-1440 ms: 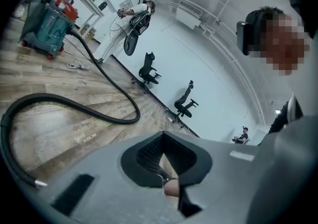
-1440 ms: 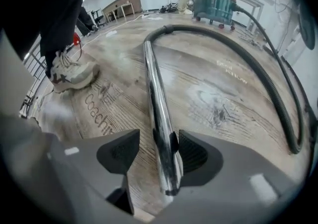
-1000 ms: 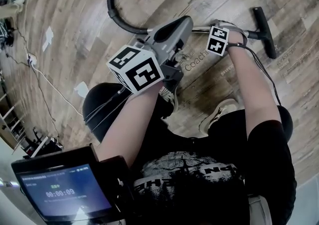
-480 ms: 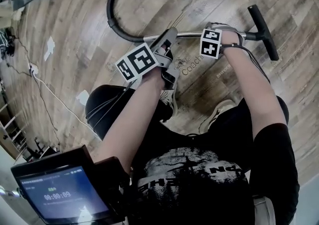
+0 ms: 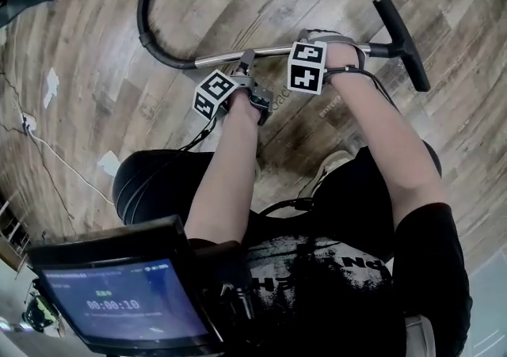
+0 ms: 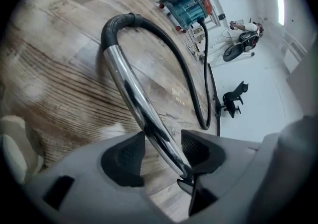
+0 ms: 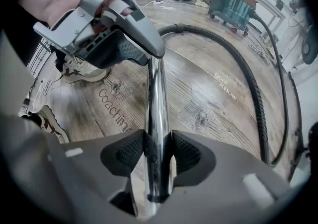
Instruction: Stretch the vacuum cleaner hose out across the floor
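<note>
Our right gripper (image 7: 158, 151) pinching the wand (image 5: 261, 52), left gripper (image 6: 164, 151) just opened astride it, wand crosswise, nozzle (image 5: 402, 31) right, canister (image 6: 186, 7) only in gripper views.

You are in a workshop-like room: worn wood-plank floor (image 5: 87, 55), teal boxy vacuum cleaner (image 6: 188, 5) on castors, loose white cable (image 5: 59, 159) trailing.

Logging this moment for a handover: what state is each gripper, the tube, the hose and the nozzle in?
Left gripper, open, its jaws have just been opening, metal tube between them.
Right gripper, shut on metal tube.
Hose, bent in a loop, not stretched.
Floor nozzle, fitted on tube's end.
</note>
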### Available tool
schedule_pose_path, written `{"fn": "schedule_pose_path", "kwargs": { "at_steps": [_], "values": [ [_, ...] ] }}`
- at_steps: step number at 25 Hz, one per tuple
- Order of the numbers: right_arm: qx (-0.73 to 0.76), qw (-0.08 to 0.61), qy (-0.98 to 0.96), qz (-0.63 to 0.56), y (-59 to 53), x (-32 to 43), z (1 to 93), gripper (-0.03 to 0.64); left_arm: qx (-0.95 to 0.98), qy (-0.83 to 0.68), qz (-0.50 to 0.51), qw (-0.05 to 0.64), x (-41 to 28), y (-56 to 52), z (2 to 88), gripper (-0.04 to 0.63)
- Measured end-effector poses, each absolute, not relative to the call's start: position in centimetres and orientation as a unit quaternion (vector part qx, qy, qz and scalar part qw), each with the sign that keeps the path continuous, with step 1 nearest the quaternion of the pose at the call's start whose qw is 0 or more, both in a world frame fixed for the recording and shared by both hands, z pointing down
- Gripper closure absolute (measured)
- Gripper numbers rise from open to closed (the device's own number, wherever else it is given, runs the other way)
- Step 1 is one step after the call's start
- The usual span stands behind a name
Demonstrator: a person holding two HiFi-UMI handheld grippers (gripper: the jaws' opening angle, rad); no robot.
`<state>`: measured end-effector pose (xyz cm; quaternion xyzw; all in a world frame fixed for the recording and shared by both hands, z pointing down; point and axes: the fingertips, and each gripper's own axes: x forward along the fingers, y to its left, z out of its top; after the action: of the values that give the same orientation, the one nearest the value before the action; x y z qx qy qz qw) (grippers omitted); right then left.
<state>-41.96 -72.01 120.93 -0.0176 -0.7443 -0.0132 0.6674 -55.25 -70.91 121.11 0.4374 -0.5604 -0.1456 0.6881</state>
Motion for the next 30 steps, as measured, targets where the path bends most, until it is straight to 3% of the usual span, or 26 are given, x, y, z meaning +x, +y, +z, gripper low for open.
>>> {"fn": "schedule_pose_path", "kwargs": {
  "at_steps": [10,12,14,18,24,30],
  "values": [
    [-0.016,0.653,-0.757,0.005,-70.1,-42.7,118.8,0.44,0.424,-0.52,-0.262,0.693,-55.2,-74.0,122.5,0.314],
    [-0.015,0.646,-0.763,0.005,-69.4,-43.1,118.2,0.44,0.425,-0.519,-0.291,0.682,-55.7,-74.7,122.8,0.356],
    [-0.012,0.64,-0.768,-0.001,-69.1,-43.1,117.5,0.442,0.417,-0.516,-0.323,0.675,-55.8,-75.0,122.5,0.449],
    [0.001,0.631,-0.776,-0.005,-69.4,-42.3,117.2,0.44,0.4,-0.497,-0.379,0.67,-55.4,-75.7,121.0,0.516],
    [0.041,0.624,-0.777,-0.071,-71.2,-42.7,117.6,0.436,0.443,-0.499,-0.378,0.642,-55.7,-77.5,118.3,0.525],
    [0.03,0.648,-0.753,-0.112,-71.9,-41.8,118.7,0.504,0.446,-0.51,-0.353,0.646,-54.0,-77.8,116.2,0.523]
  ]
}}
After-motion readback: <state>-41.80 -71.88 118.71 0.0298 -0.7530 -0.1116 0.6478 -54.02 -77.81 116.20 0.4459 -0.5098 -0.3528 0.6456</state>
